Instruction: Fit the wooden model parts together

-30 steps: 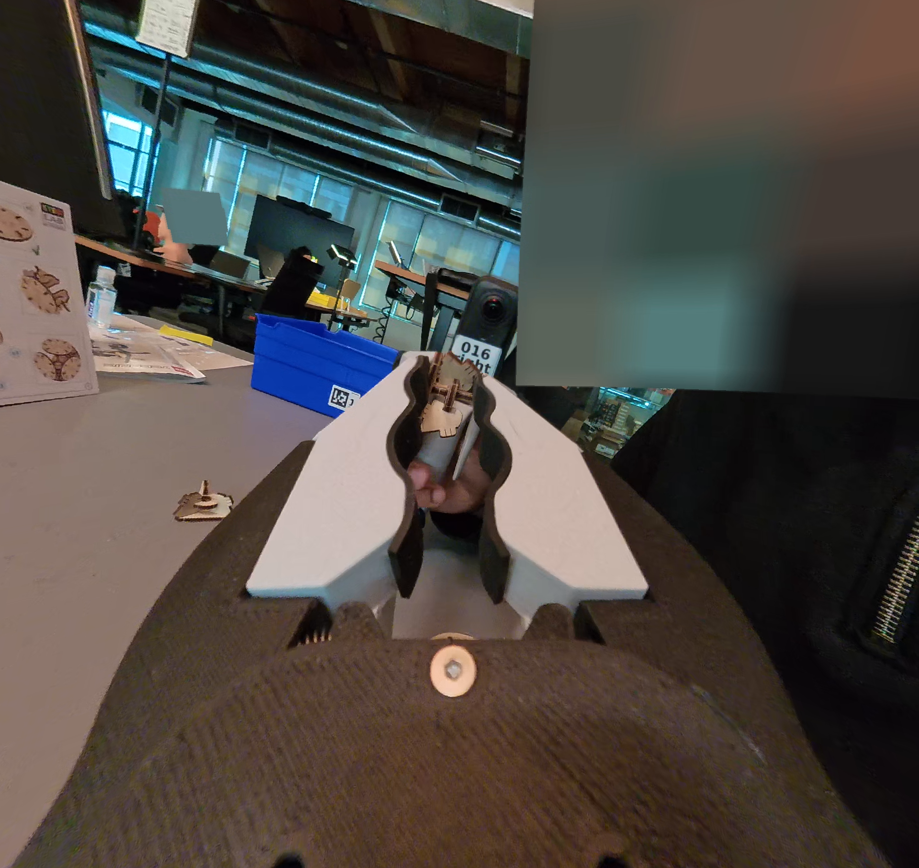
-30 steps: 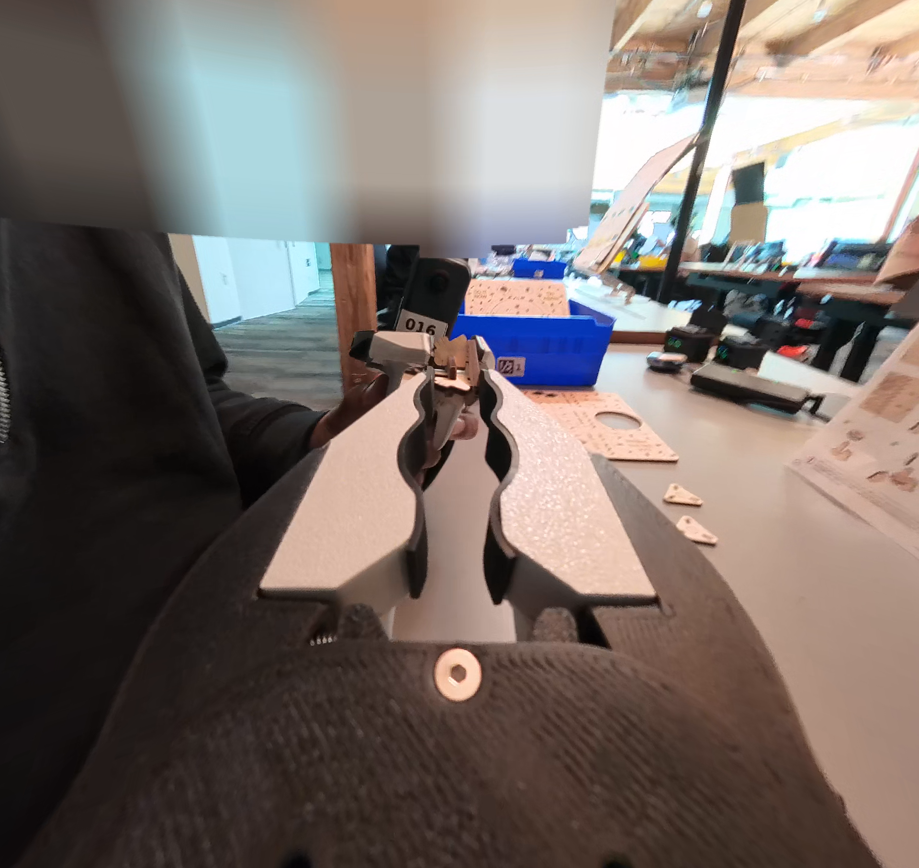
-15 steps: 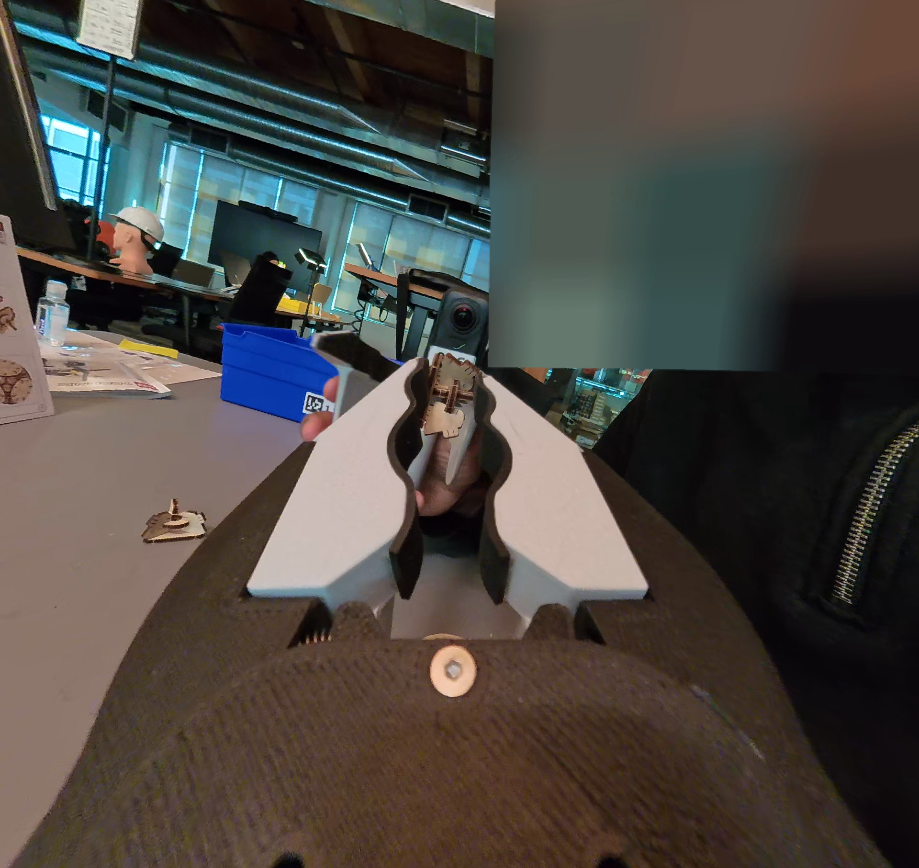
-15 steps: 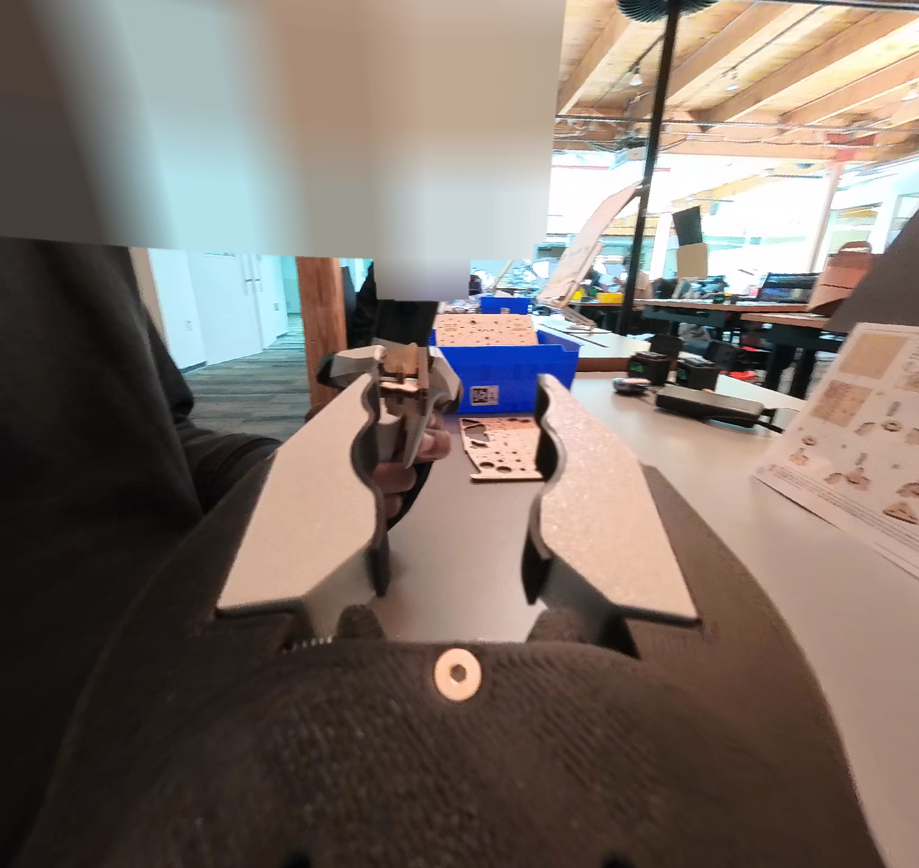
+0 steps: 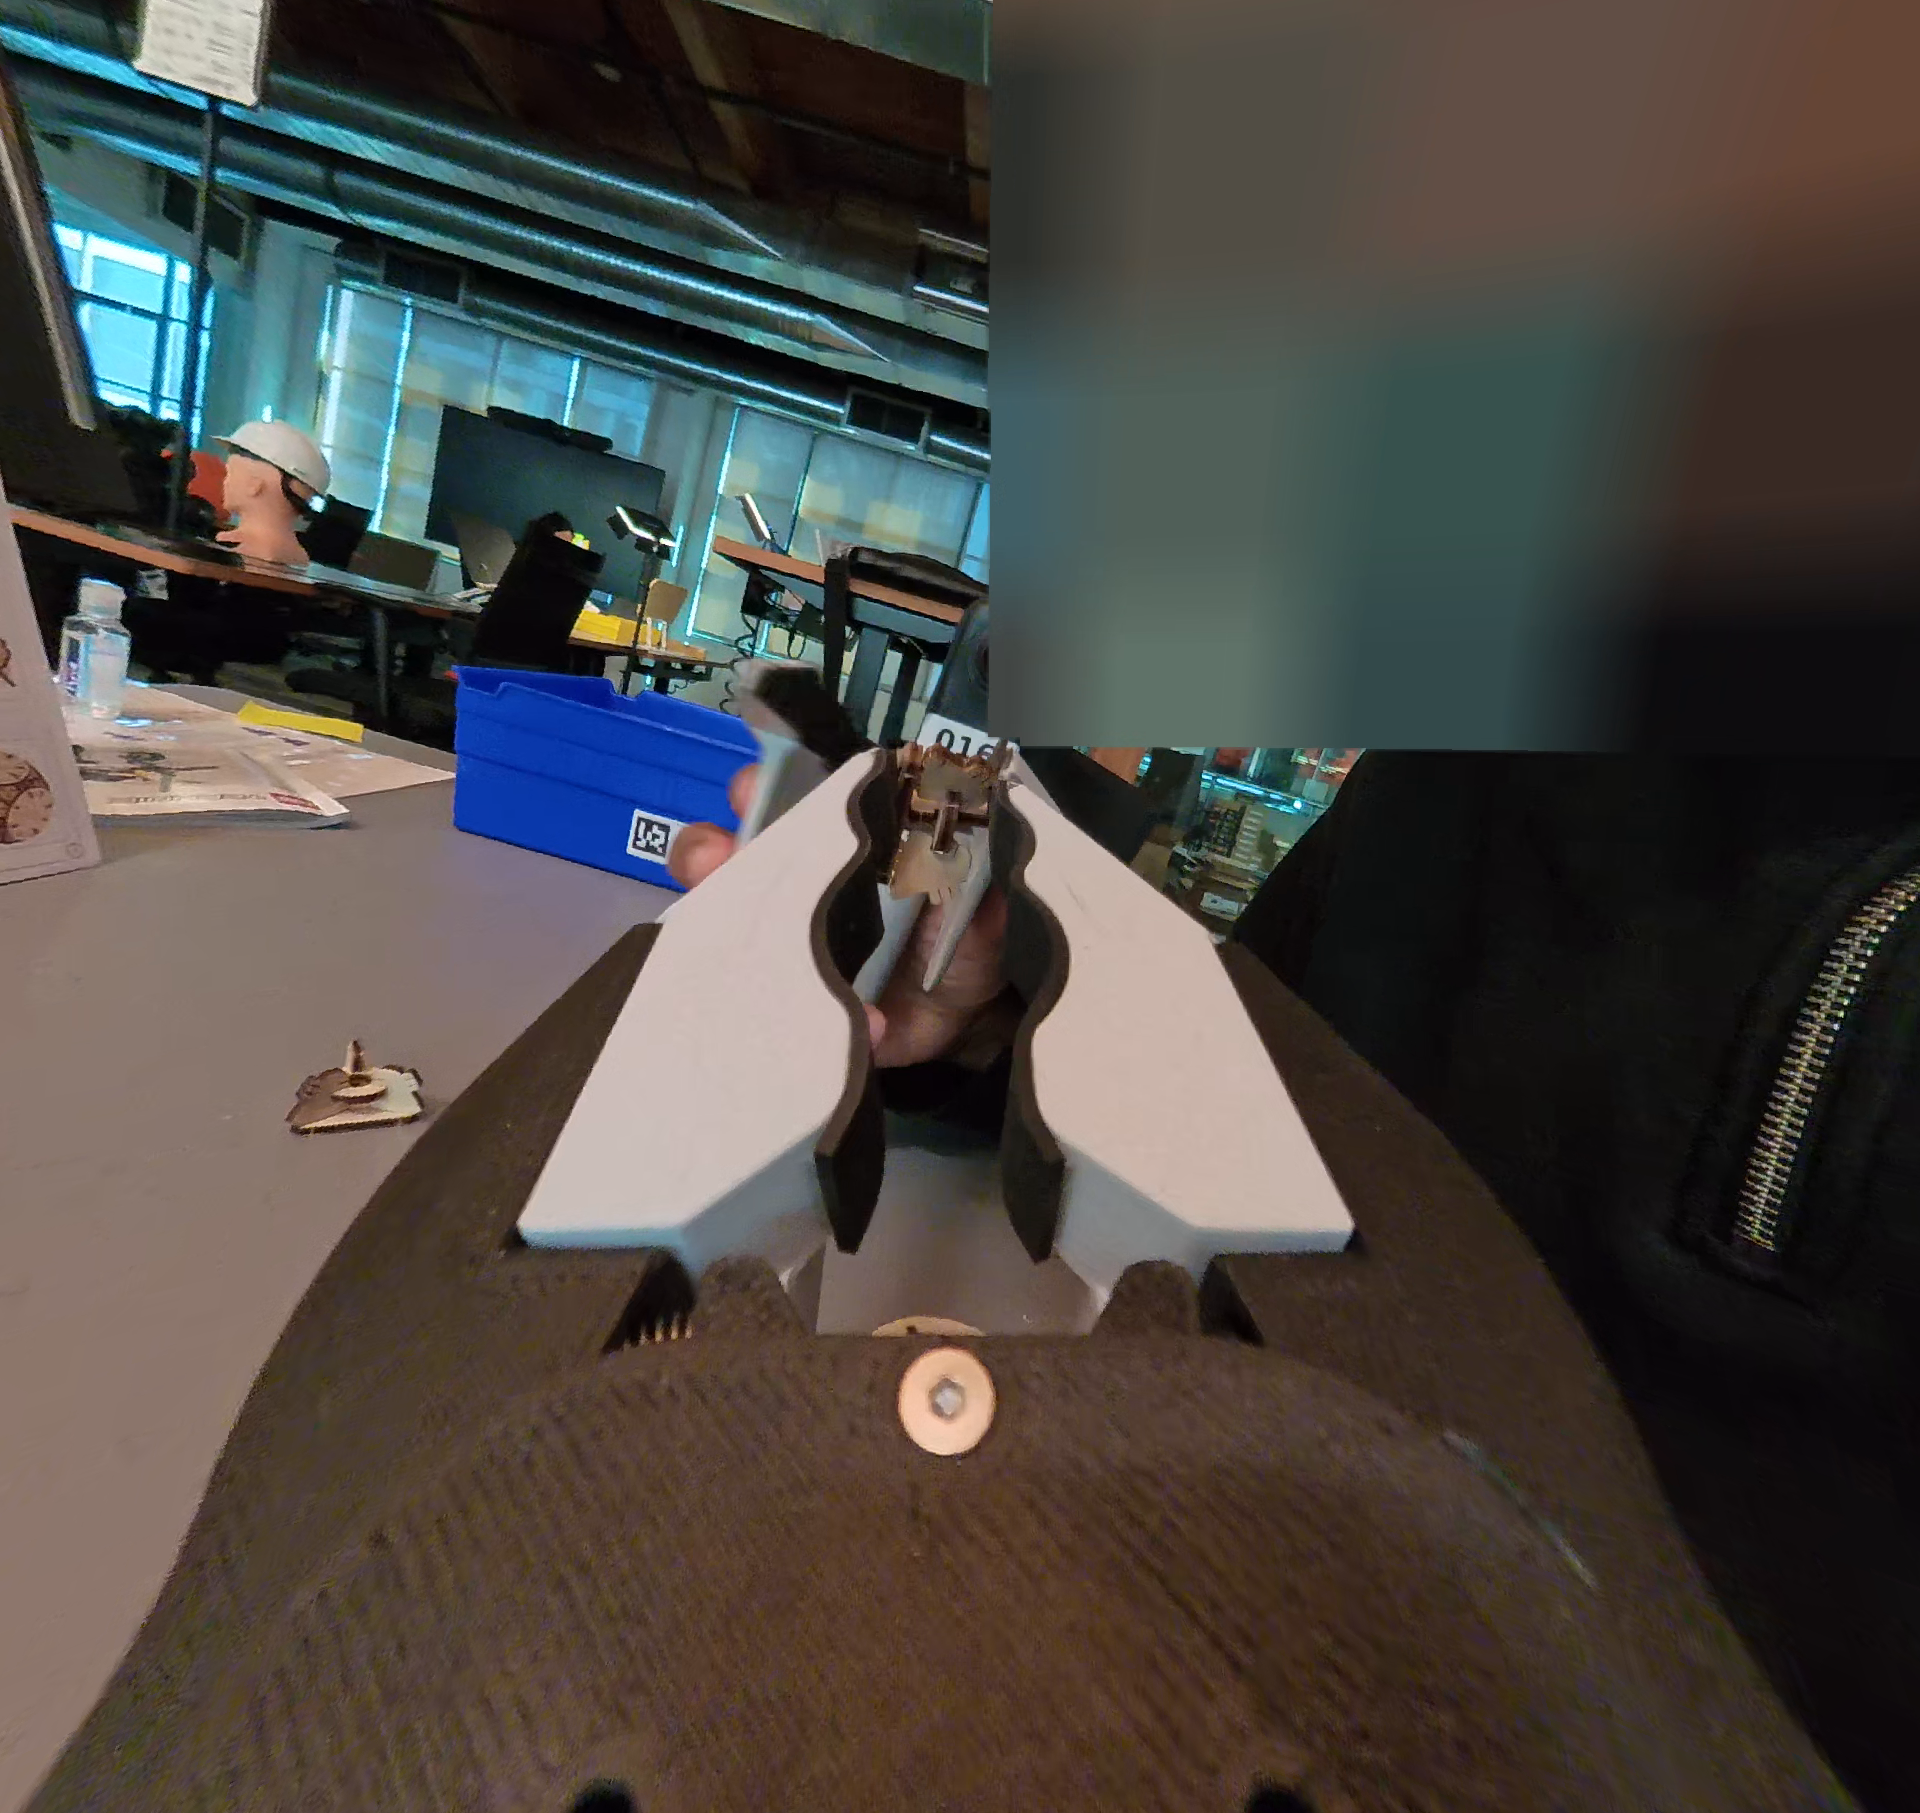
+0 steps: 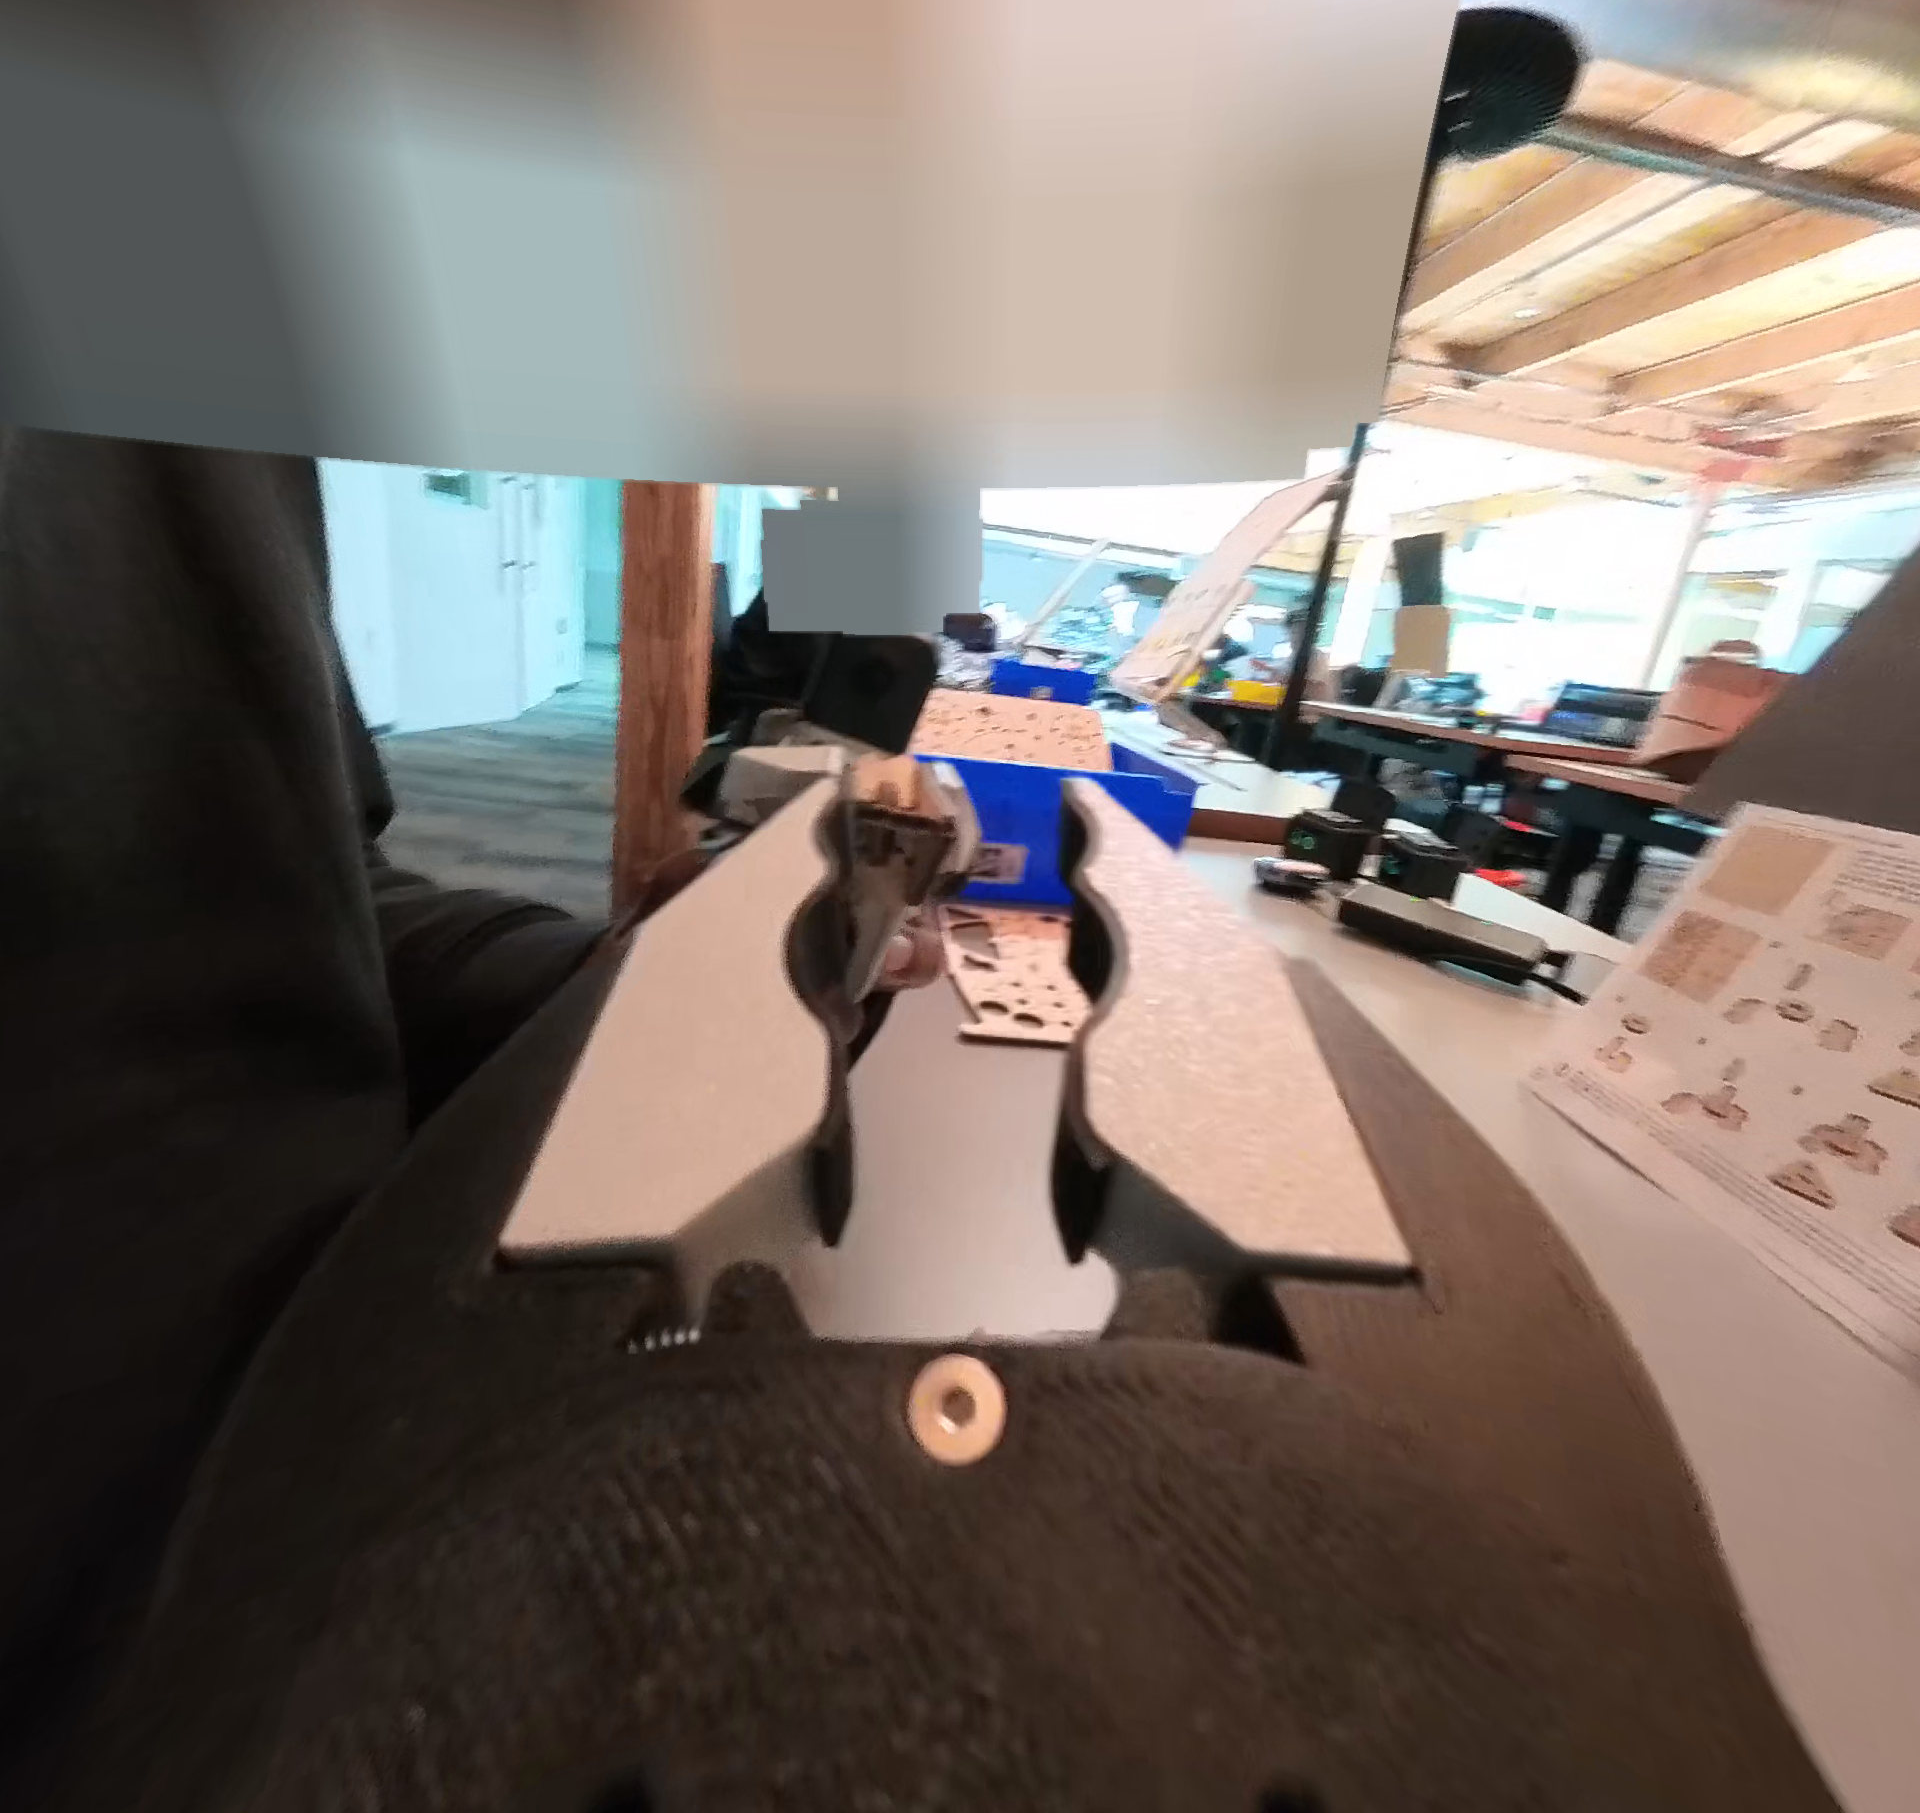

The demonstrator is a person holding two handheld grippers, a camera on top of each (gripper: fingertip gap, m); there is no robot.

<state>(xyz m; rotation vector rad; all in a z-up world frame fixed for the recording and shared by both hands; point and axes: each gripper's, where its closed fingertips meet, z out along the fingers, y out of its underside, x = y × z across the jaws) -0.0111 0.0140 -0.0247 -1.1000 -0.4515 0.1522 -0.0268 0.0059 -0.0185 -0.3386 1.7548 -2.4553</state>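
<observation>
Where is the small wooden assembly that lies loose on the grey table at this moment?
In the left wrist view, the small wooden assembly lies on the grey table, left of the left claw and nearer to the camera than the blue bin.

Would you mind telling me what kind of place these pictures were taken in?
Probably an open-plan workshop or maker-style office. Long desks with a dark monitor stand under exposed ceiling ducts, and the grey worktable carries a blue plastic parts bin, a laser-cut wooden sheet and printed assembly sheets.

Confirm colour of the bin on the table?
Blue bin, with a small black-and-white tag on its side; clearest in the left wrist view.
</observation>
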